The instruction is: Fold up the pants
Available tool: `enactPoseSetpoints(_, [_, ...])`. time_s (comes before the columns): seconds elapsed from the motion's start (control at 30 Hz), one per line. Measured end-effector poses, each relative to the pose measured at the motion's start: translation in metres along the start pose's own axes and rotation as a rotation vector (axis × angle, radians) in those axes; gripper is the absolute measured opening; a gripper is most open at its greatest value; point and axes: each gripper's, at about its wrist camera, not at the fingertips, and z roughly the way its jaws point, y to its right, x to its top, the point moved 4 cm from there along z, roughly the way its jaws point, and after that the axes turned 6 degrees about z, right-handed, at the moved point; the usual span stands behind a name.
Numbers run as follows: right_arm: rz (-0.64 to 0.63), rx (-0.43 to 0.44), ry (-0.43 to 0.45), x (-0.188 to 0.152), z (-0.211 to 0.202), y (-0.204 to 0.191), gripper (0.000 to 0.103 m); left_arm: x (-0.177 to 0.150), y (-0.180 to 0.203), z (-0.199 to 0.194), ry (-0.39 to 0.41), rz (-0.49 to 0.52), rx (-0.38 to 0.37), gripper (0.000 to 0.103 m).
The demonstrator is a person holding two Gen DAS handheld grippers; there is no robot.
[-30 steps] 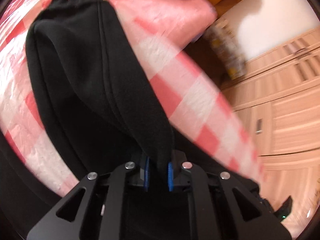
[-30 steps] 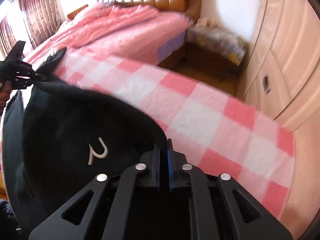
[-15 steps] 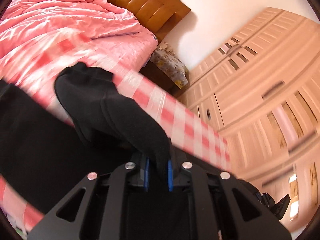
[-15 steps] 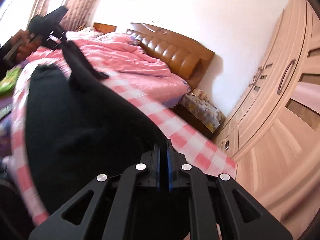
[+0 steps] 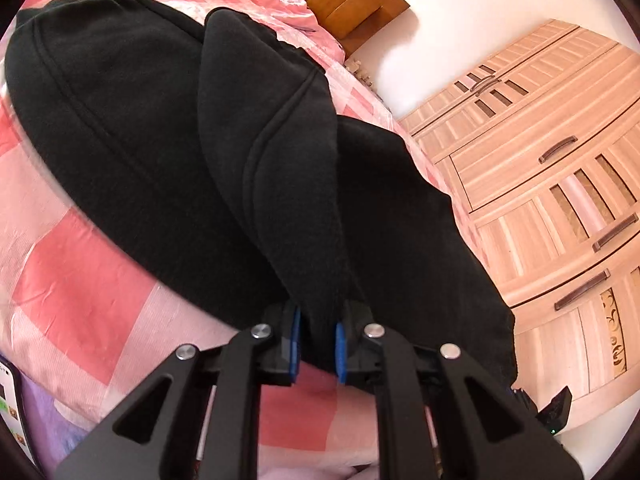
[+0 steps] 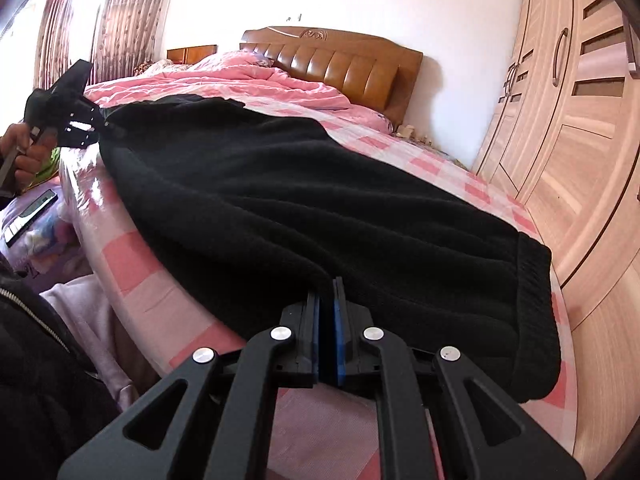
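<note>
The pants (image 6: 320, 208), lifted a moment ago, now lie spread on the checked bed (image 6: 460, 172). Only the right view shows a hand (image 6: 24, 156) at 9 o'clock holding the left gripper (image 5: 318, 336), which pinches a fabric fold. The right gripper (image 6: 328, 312) clamps the pants' edge, pointing downward.

The black pants (image 6: 320, 208) cover most of the checked bedspread (image 6: 144, 264), leaving bare strips along the near edge and on the wardrobe (image 6: 580, 128) side, where that tall cabinet stands close to the bed. A thick fold of the pants rises straight ahead of the left gripper (image 5: 316, 336), blocking the way forward there. Left of the bed edge, a phone (image 6: 30, 216) lies on purple fabric (image 6: 44, 240), and a hand (image 6: 28, 152) holding the left gripper occupies that side
</note>
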Motion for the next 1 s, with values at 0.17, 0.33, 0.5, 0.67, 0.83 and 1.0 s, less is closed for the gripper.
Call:
enactPoseSetpoints(0.17, [-0.002, -0.021, -0.016, -0.008, -0.008, -0.009, 0.02, -0.005, -0.005, -0.004, 0.011, -0.03, -0.009, 0.018])
enactPoseSetpoints(0.33, [0.06, 0.097, -0.032, -0.021, -0.026, -0.012, 0.072, 0.005, 0.01, -0.016, 0.052, -0.035, 0.015, 0.086])
enactPoseSetpoints(0.5, [0.343, -0.004, 0.096, -0.019, -0.061, 0.049, 0.077, 0.005, 0.024, -0.021, 0.077, 0.017, 0.063, 0.089])
enactPoseSetpoints(0.67, [0.512, -0.022, 0.01, -0.025, -0.035, 0.092, 0.085, 0.002, 0.029, -0.014, 0.08, 0.07, 0.194, 0.089])
enactPoseSetpoints(0.83, [0.393, -0.127, -0.034, -0.023, -0.033, 0.076, 0.085, 0.023, 0.037, -0.05, 0.202, 0.17, 0.416, 0.099])
enactPoseSetpoints(1.0, [0.425, -0.042, 0.133, 0.017, -0.052, 0.071, 0.088, 0.084, 0.071, -0.033, 0.147, 0.363, 0.587, 0.101])
